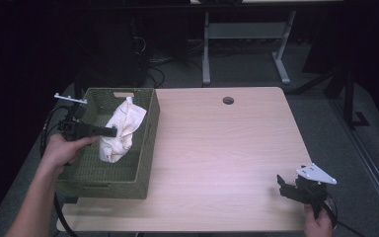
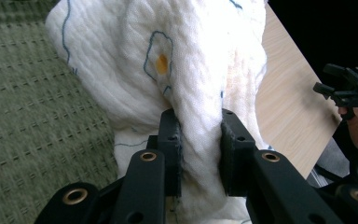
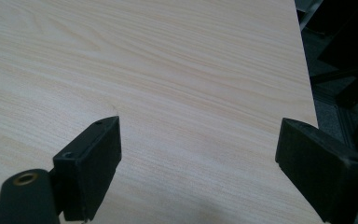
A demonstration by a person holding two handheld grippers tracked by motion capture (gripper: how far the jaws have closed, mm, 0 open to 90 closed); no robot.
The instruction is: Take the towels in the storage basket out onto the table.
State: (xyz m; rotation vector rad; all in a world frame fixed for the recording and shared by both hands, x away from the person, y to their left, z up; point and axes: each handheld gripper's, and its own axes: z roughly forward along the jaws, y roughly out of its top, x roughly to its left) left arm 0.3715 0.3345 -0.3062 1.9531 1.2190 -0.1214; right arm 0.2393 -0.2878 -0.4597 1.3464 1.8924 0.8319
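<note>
A: The cloth (image 1: 118, 129), white with a blue-outlined print, hung over the inside of the green woven basket (image 1: 145, 148) in the high view. Its top rose above the basket's rim and its lower end touched the basket floor.

B: And the left tongs (image 1: 112, 132)?

A: They reached in over the basket's left wall and met the cloth at its left side. The person's left hand (image 1: 64, 150) held them just outside that wall. The right tongs (image 1: 281, 181) sat well away from the basket, over the near right corner of the table (image 1: 217, 143), in the person's right hand (image 1: 318, 224).

B: What did the left gripper view show?

A: The left tongs (image 2: 199, 154) were pinching a fold of the cloth (image 2: 182, 70) between both pads, the fabric bunched tight in the gap. The basket (image 2: 28, 102) weave lay to the left of the cloth, and the table (image 2: 284, 107) edge to its right, with the right tongs (image 2: 342, 88) beyond it.

B: The right gripper view?

A: The right tongs (image 3: 198, 168) were spread wide, gripping nothing, above bare table (image 3: 168, 70) wood, far from the basket.
</note>
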